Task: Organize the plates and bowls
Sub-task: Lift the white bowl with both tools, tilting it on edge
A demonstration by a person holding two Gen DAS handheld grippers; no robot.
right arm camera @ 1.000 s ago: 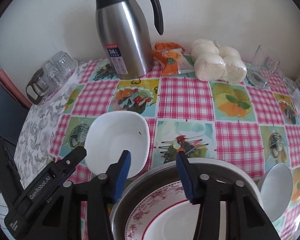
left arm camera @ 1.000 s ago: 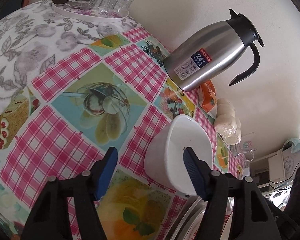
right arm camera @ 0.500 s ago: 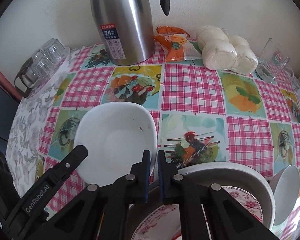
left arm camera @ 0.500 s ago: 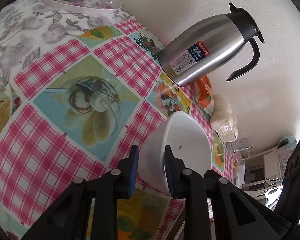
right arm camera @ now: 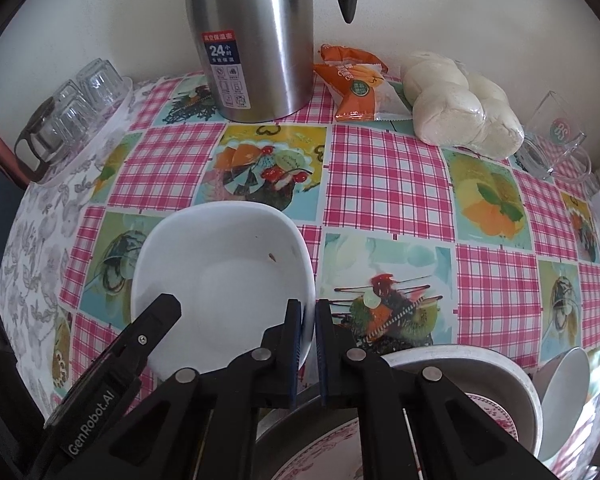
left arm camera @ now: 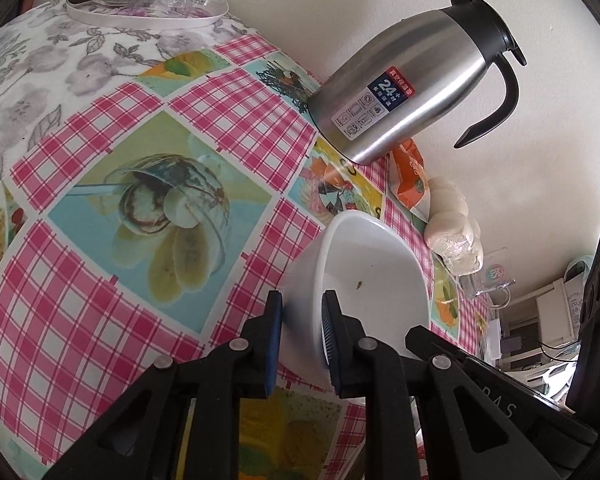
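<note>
white and squarish, the bowl [right arm camera: 220, 276] sits on the checked pink tablecloth [right arm camera: 384, 176] in front of the steel thermos jug [right arm camera: 256, 40], with a small dark speck on its inner wall. both grippers are clamped onto it. the left gripper [left arm camera: 300, 334] has just been closing and now pinches the near wall of the bowl [left arm camera: 364, 276], one blue pad outside and one inside. the right gripper [right arm camera: 308, 340] has its blue pads squeezed on the bowl's rim at the corner nearest the big metal basin [right arm camera: 512, 376]; only a thin sliver of white shows between them. that basin lies at the bottom edge of the right wrist view and holds a flowered plate [right arm camera: 332, 452]; another white bowl [right arm camera: 564, 396] leans just beside its outer side. behind, along the wall, lie an orange snack packet [right arm camera: 360, 88], a bag of pale buns [right arm camera: 460, 104], a glass mug [right arm camera: 556, 140], and a tray of upturned glasses [right arm camera: 76, 112].
</note>
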